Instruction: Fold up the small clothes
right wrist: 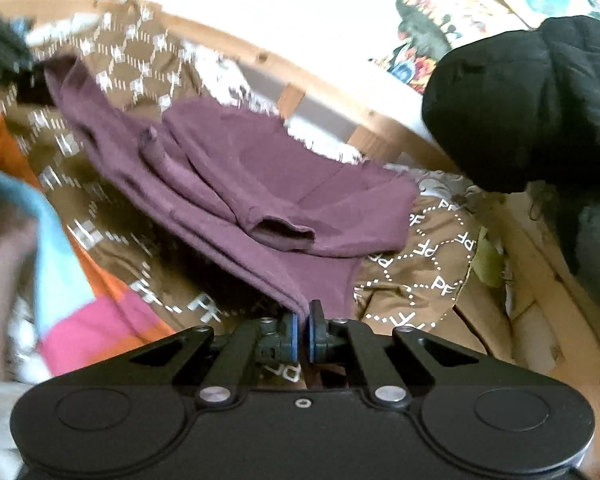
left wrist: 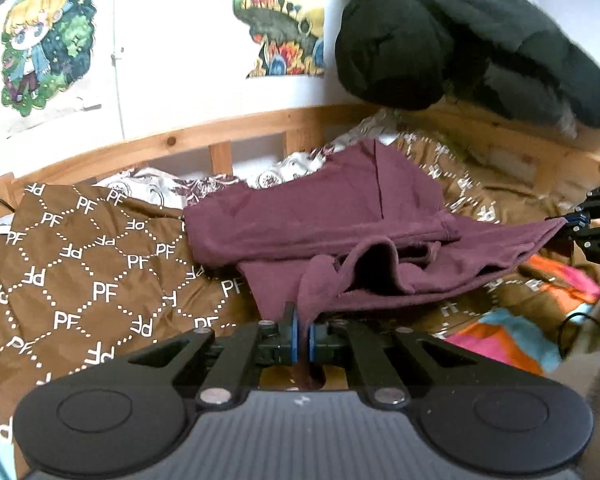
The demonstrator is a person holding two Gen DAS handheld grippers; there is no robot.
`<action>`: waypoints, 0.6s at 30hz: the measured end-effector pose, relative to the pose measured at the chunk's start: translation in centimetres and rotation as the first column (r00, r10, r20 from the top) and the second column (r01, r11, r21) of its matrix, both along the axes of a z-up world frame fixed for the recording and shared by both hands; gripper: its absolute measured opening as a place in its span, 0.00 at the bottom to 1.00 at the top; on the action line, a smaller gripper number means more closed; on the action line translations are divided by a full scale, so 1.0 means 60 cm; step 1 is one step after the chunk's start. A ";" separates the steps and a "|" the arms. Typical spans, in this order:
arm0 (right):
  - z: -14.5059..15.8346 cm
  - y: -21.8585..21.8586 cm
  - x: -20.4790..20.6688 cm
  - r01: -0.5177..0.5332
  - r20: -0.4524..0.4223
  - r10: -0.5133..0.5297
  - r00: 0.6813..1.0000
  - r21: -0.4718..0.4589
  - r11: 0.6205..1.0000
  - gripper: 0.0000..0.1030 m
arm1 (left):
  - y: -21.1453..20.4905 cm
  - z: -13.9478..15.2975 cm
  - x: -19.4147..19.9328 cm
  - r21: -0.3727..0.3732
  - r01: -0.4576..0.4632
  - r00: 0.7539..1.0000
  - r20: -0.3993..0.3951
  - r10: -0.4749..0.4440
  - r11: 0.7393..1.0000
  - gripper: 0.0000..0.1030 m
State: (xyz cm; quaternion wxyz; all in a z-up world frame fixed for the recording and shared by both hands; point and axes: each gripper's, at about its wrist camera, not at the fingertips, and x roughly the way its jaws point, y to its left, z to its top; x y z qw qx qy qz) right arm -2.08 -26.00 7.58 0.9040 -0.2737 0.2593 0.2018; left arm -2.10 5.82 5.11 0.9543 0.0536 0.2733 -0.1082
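A small maroon garment (left wrist: 312, 216) lies partly folded on a brown "PF" patterned blanket (left wrist: 72, 264). My left gripper (left wrist: 302, 338) is shut on the garment's near edge, with cloth pinched between its blue pads. My right gripper (left wrist: 576, 222) shows at the right edge, shut on the garment's far right corner. In the right wrist view the same garment (right wrist: 260, 184) stretches away from my right gripper (right wrist: 303, 338), which pinches its hem. The left gripper (right wrist: 0, 52) is a dark blur at the far left corner of the cloth.
A wooden bed rail (left wrist: 220, 136) runs behind the blanket, against a white wall with posters (left wrist: 40, 40). A black padded jacket (left wrist: 460, 32) hangs over the rail at the right. A bright pink, orange and blue cloth (left wrist: 512, 336) lies at the near right.
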 end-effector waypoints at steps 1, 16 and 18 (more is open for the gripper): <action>0.014 -0.005 -0.012 0.001 -0.006 -0.001 1.000 0.025 1.000 0.04 | 0.005 0.006 -0.009 -0.007 0.005 1.000 0.000 -0.005 1.000 0.04; 0.126 -0.049 -0.025 0.006 -0.256 0.079 0.964 0.316 0.949 0.04 | 0.055 0.092 0.027 -0.061 0.032 0.997 -0.066 -0.036 0.998 0.05; 0.133 -0.042 0.007 -0.006 -0.204 0.069 0.976 0.293 0.956 0.04 | 0.049 0.103 0.064 -0.032 0.019 0.998 -0.061 -0.021 0.999 0.05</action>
